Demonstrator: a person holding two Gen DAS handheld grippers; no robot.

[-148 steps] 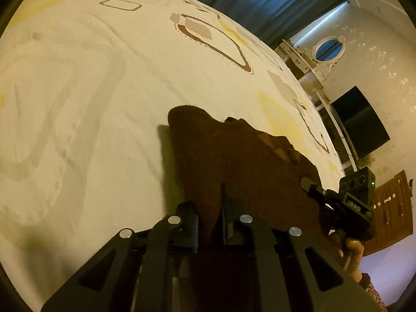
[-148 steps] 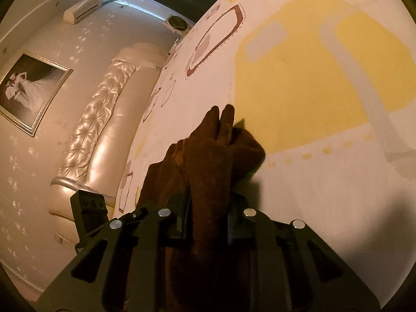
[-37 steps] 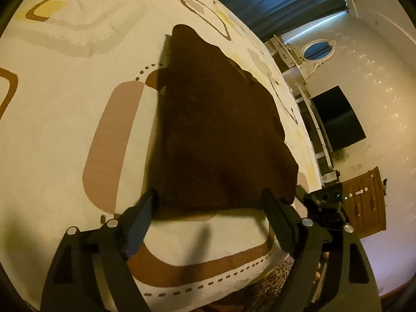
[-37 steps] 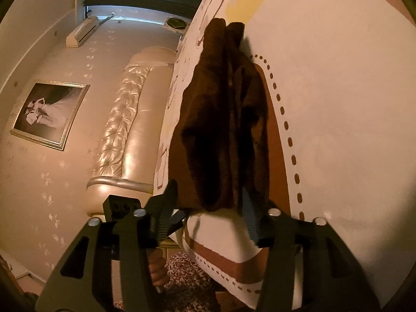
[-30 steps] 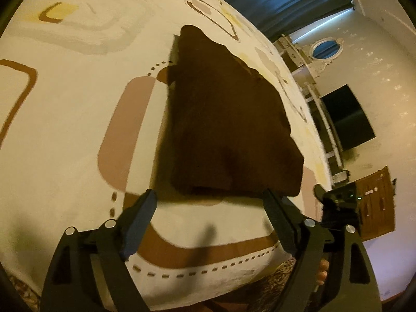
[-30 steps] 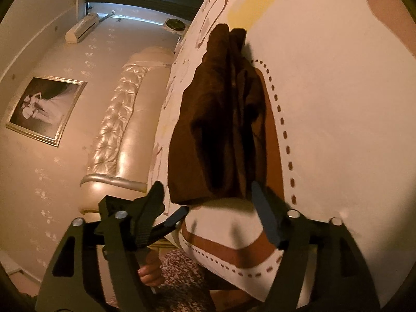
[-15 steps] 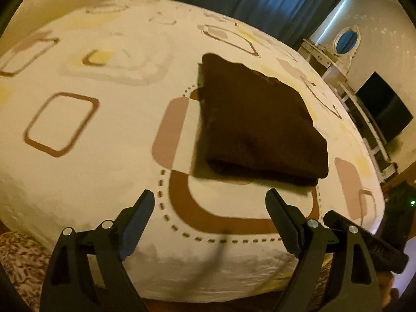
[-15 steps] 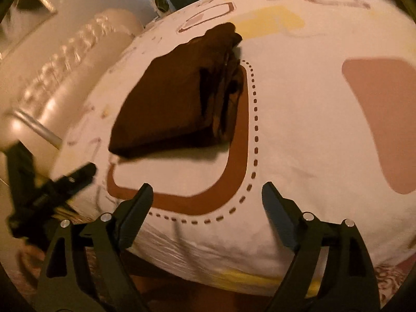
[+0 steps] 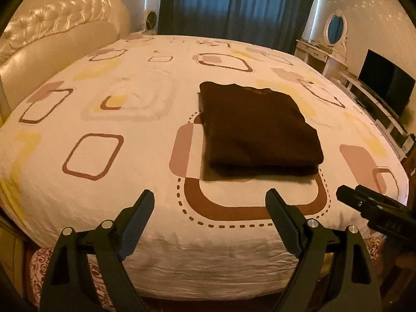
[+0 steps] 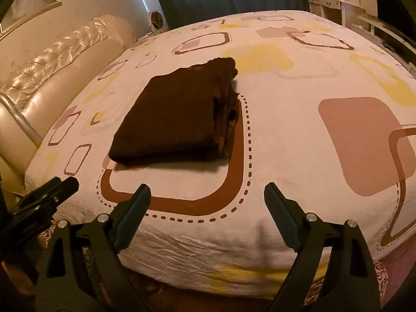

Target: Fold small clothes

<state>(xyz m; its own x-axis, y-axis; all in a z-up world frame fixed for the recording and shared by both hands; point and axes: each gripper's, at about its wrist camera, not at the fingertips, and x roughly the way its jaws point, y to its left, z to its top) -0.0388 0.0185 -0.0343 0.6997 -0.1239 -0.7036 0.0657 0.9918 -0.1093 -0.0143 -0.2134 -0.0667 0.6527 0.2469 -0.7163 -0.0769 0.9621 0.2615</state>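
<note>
Headboard at the left, and the left hand-held gripper hangs over the bed's near edge, jaws wide, nothing in them. Mid-bed lies the brown garment, folded flat. The right hand-held gripper is opening, empty too. TV far right.

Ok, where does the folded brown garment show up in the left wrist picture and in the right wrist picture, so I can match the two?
Left wrist view: the folded brown garment lies right of centre on the bedspread, beyond the open left tool.
Right wrist view: the garment sits left of centre.
Shared landmark: the brown dotted rounded rectangle printed on the bedspread, under the garment's near edge.
</note>
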